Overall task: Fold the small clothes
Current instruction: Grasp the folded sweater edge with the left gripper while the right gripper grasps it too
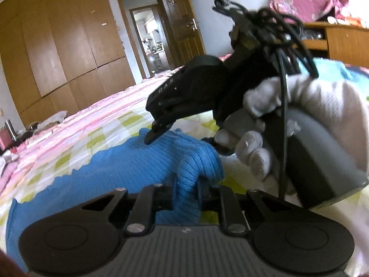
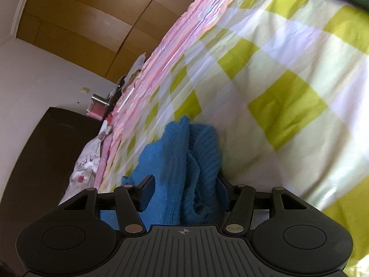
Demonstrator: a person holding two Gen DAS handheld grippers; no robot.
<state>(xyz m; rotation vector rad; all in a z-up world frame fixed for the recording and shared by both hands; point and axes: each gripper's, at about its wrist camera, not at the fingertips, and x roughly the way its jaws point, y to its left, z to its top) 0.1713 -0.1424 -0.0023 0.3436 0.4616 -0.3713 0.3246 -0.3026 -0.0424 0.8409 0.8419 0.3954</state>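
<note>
Left wrist view, nearest: the left gripper (image 1: 185, 198) has its fingers (image 1: 169, 198) drawn in close on a bunched fold of the blue knit garment (image 1: 129, 161); the ribbed cloth fills the narrow gap and bulges above it, so the grip is firm. The rest of the garment spreads away to the left, flat on the checked bedspread (image 1: 110, 127) of green, white and pale squares.

Just beyond the fold, the right gripper (image 1: 159, 131) comes in from the right, its dark tip touching or just above the top of the blue cloth; which one cannot be told from this view. A gloved hand (image 1: 258, 159) in grey-white fabric holds its grey handle, and black cables (image 1: 272, 25) loop over its upper body.

Right wrist view, nearest: the right gripper (image 2: 184, 196) has its fingers (image 2: 146, 192) set wide, with a thick heap of the same blue knit garment (image 2: 184, 161) between them. The left pad stands clear of the cloth. The right pad is partly hidden by the knit, and contact there cannot be told.

Farther off: a pink striped cover (image 1: 69, 122) lies along the far side of the bed. Behind it stand a wooden wardrobe (image 1: 57, 41) and an open doorway (image 1: 150, 34). A pink patterned cloth (image 1: 304, 2) drapes over a wooden cabinet (image 1: 346, 41) on the right.

No brand, label or legible writing is visible on the garment or grippers.
</note>
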